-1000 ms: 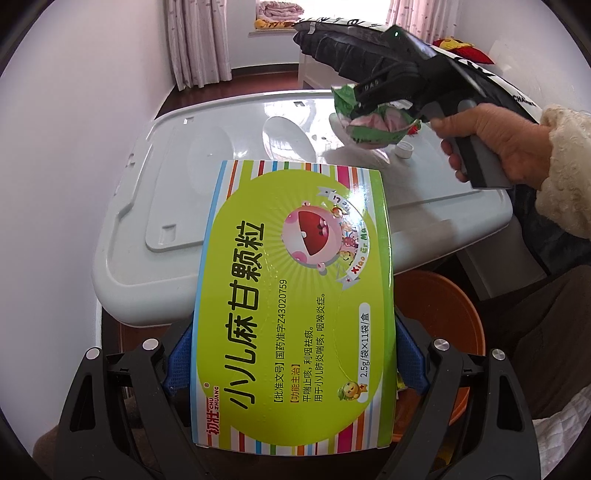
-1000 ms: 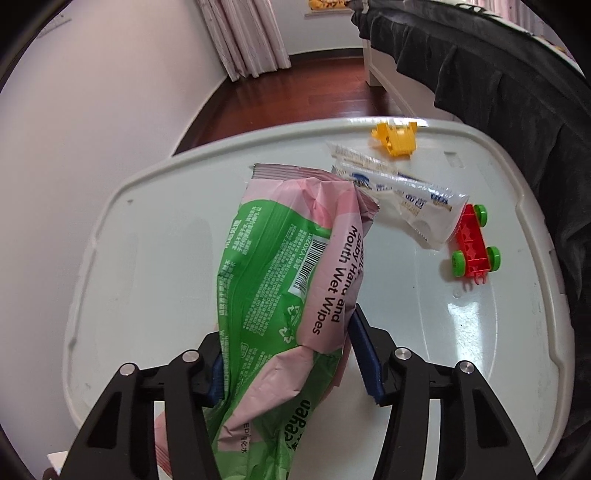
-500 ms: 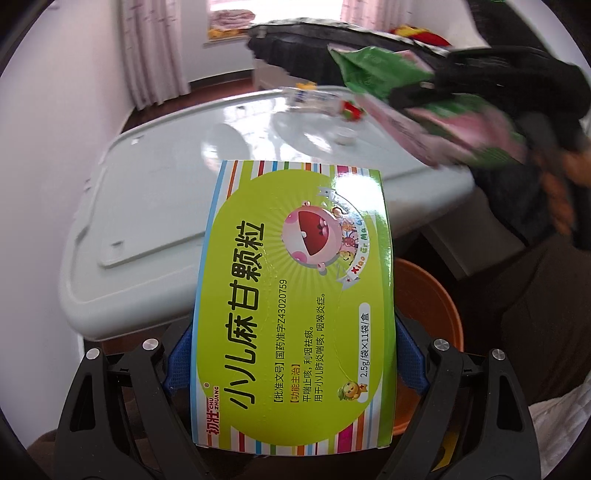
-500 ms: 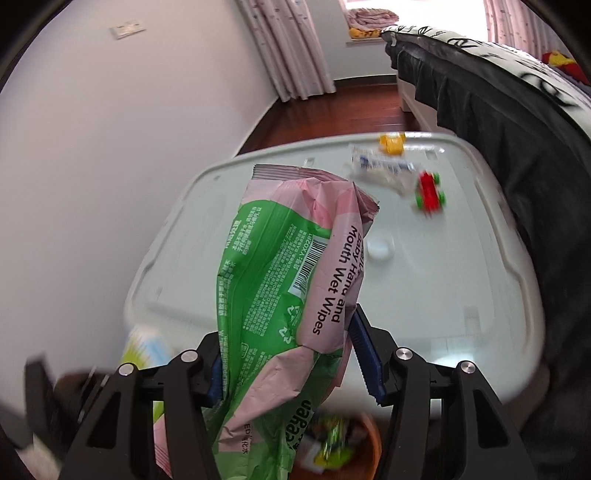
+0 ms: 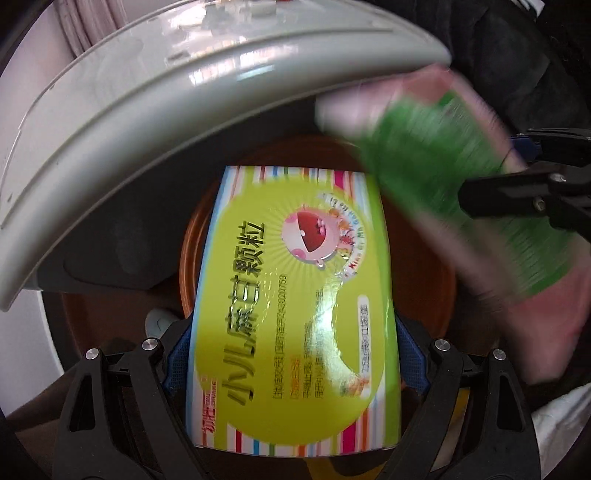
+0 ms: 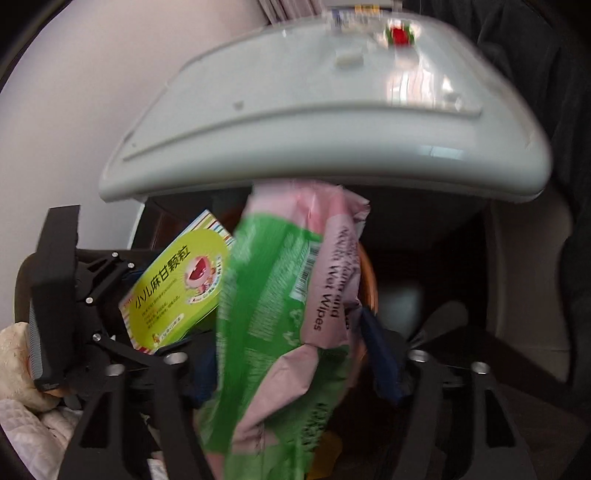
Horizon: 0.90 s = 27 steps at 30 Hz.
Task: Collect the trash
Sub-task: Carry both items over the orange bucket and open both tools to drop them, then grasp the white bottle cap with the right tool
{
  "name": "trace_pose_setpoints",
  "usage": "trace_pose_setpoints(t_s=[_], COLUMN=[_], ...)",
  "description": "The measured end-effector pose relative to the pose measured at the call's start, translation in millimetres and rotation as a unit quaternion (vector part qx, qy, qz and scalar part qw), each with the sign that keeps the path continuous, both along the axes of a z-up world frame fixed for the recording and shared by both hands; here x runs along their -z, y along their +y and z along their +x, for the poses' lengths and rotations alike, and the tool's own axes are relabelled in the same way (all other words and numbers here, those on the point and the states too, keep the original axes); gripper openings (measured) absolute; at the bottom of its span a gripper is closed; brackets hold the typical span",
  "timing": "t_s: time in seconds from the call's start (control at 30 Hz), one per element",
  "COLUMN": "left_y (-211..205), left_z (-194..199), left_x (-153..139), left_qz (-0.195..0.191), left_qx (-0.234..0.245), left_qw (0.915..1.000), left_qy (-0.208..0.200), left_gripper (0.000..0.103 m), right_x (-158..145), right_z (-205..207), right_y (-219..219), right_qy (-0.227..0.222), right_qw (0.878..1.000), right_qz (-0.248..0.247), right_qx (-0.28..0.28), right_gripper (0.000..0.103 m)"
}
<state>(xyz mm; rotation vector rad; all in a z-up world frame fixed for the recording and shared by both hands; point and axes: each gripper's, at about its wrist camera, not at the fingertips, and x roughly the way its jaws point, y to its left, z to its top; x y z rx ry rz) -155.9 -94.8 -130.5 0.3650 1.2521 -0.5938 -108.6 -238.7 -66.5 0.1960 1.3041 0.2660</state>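
A lime-green medicine box (image 5: 295, 302) with striped edges is clamped between the blue pads of my left gripper (image 5: 293, 349), held over an orange bin (image 5: 192, 251). The box (image 6: 177, 291) and left gripper (image 6: 92, 295) also show at the left of the right wrist view. A pink and green wet wipes packet (image 6: 280, 295) hangs blurred between the jaws of my right gripper (image 6: 291, 362), which are opening, and the pads no longer press on it. The packet (image 5: 424, 147) sits above the bin rim (image 6: 369, 280), beside the right gripper (image 5: 517, 184).
A grey-white plastic box lid (image 5: 147, 92) overhangs the bin from behind. On this lid (image 6: 332, 129) a red toy car (image 6: 399, 35) lies far back. Dark bedding (image 6: 535, 55) fills the right side. A cream sleeve (image 6: 14, 354) is at the lower left.
Both grippers moved off the lid and down over the orange bin. The right jaws widened and the wipes packet came loose between them. The left still holds the box.
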Motion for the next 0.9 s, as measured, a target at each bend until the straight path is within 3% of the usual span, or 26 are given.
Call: trace_pose_setpoints(t_s=[0.07, 0.23, 0.57, 0.73, 0.9], left_y=[1.2, 8.4, 20.8, 20.1, 33.0], left_z=[2.5, 6.6, -12.8, -10.8, 2.3], left_x=[4.6, -0.8, -60.1, -87.8, -90.0], left_qz=[-0.002, -0.004, -0.092, -0.122, -0.139], left_qx=[-0.001, -0.005, 0.012, -0.015, -0.048], left_qw=[1.0000, 0.9999, 0.9939, 0.9891, 0.9847], left_qy=[0.009, -0.012, -0.059, -0.081, -0.093], left_gripper=[0.085, 0.085, 0.085, 0.085, 0.085], right_x=[2.3, -10.5, -72.2, -96.5, -88.5], right_z=[4.9, 1.4, -8.6, 32.7, 86.7], right_y=[-0.4, -7.4, -23.7, -25.0, -27.9], right_qy=[-0.003, -0.028, -0.120, -0.160, -0.164], right_qw=[1.000, 0.999, 0.992, 0.987, 0.986], right_qz=[0.007, 0.027, 0.037, 0.008, -0.011], right_qx=[-0.001, 0.012, 0.021, 0.023, 0.035], right_gripper=[0.088, 0.088, 0.092, 0.098, 0.098])
